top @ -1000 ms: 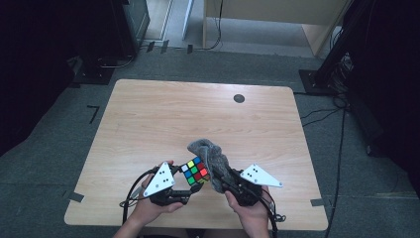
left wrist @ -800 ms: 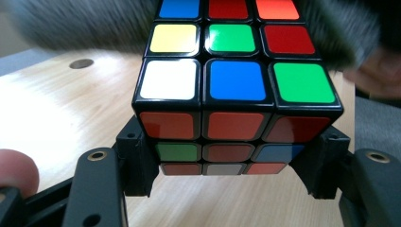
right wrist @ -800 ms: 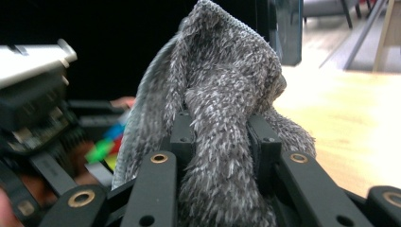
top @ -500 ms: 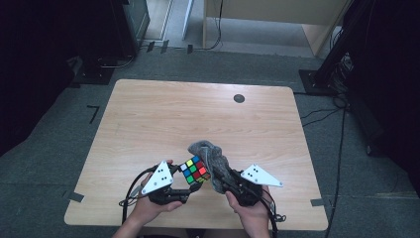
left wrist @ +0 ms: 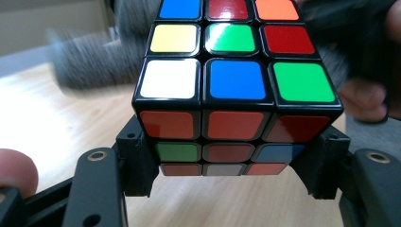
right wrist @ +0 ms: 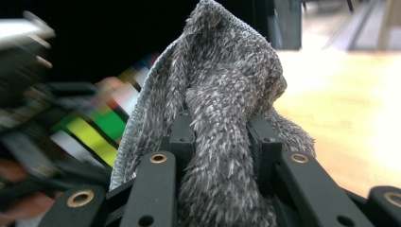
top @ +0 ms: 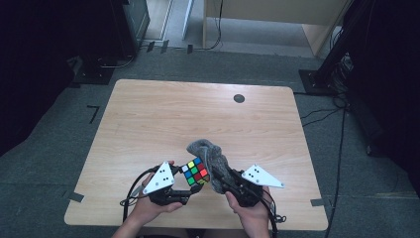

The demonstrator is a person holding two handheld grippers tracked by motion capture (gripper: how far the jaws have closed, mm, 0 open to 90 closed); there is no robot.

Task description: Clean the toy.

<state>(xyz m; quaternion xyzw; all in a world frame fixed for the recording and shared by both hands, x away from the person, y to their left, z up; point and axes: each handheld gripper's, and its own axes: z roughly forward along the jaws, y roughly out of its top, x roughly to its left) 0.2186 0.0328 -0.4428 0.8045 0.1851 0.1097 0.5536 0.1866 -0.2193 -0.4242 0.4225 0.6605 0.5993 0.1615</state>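
A scrambled colour cube (top: 194,171) (left wrist: 234,80) is held just above the near edge of the table, clamped between the jaws of my left gripper (top: 184,184) (left wrist: 231,161). The pads press on its lower layers from both sides. My right gripper (top: 221,181) (right wrist: 220,142) is shut on a bunched grey fuzzy cloth (top: 210,156) (right wrist: 222,104). The cloth rises out of the jaws and lies against the cube's right side. In the right gripper view the cube (right wrist: 94,127) shows as a blur at the left.
The wooden table (top: 173,119) carries a small dark round mark (top: 239,98) near its far right. Dark stands and cables (top: 341,129) sit on the grey floor around the table. A hand holds each gripper at the near edge.
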